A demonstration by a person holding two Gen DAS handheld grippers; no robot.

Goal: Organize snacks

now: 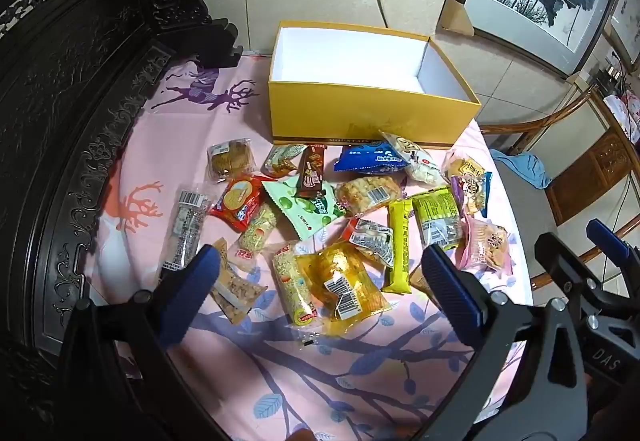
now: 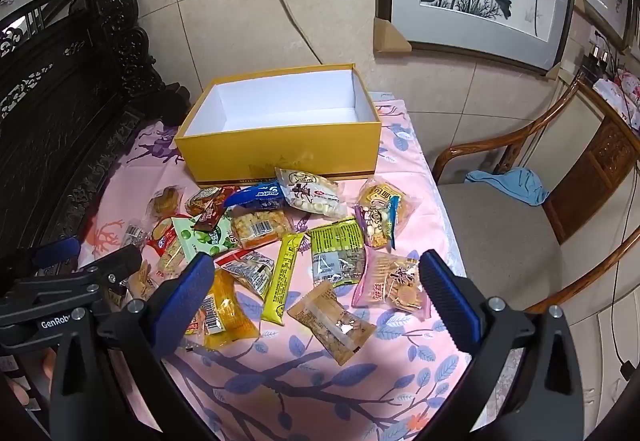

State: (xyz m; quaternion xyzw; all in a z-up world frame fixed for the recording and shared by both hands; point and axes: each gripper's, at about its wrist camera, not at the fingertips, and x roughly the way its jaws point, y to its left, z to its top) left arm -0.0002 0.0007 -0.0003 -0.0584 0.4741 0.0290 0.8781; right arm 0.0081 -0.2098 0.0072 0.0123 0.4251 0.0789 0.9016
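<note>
Pink cloth with a branch-and-leaf print covers the tabletop [image 2: 304, 393], which sits between a dark carved wooden screen [image 1: 60, 129] on the left and a wooden armchair [image 2: 520, 233] on the right. At the far edge stands the yellow box [image 1: 360, 113], lidless and white inside, its long axis running left to right along that edge. My snacks [image 1: 320, 217] lie scattered in a band just in front of the box.

At the left edge of that band a clear barcoded packet [image 1: 186, 229] lies with its length pointing away from me. Near the middle, the orange foil packet [image 1: 344, 285] lies flat on a slant. Right of it the long yellow bar [image 1: 399, 245] points toward the box. Toward the right edge the pink biscuit packet [image 2: 394, 281] lies flat.

I hold my left claw [image 1: 320, 293] low over the near side of the pile, tilted down, its blue pads spread wide with nothing between them. My right claw [image 2: 316, 297] hovers beside it in the same downward tilt, spread just as wide, holding nothing, above a tan nut packet [image 2: 332, 321] that lies diagonally.
</note>
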